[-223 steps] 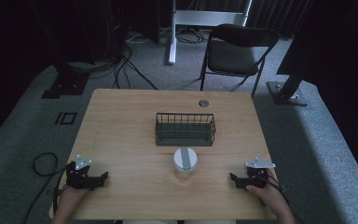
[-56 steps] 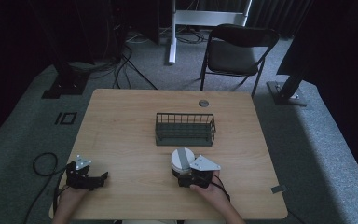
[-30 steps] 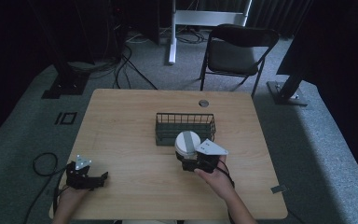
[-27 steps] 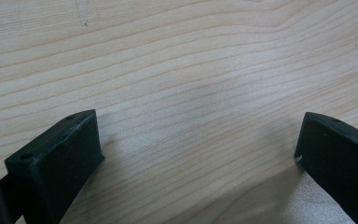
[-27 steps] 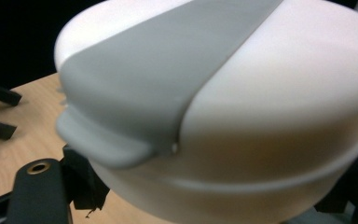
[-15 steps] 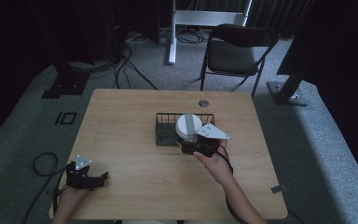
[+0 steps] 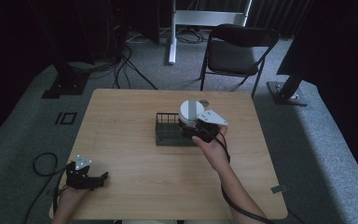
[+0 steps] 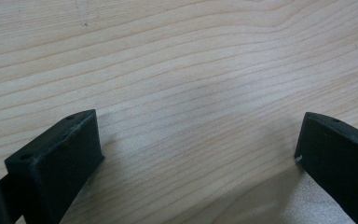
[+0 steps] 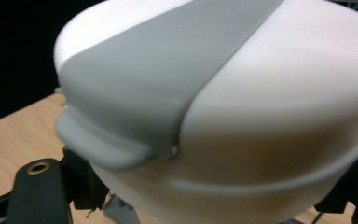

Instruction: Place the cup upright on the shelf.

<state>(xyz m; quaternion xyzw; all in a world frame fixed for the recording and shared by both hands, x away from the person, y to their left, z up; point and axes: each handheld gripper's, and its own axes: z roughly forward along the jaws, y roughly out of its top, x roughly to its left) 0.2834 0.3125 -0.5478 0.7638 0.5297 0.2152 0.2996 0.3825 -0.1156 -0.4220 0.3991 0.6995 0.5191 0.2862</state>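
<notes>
- Right hand-held gripper point(image 7: 193, 128) pinches the white container point(image 7: 190, 112), carrying it over the wire basket point(image 7: 168, 133) just beneath.
- Next move, likely: lower it inside, then release.
- Left hand-held gripper point(image 7: 100, 178) rests spread on the counter point(image 7: 121, 116).

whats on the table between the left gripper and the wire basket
Nothing: in the high view, only bare wooden table lies between the left gripper and the wire basket.

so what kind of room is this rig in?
Looks like a lab or studio corner, not a home. A bare wooden table stands on grey carpet, with loose cables and black stand bases around it, a folding chair behind and dark curtains at the back.
</notes>
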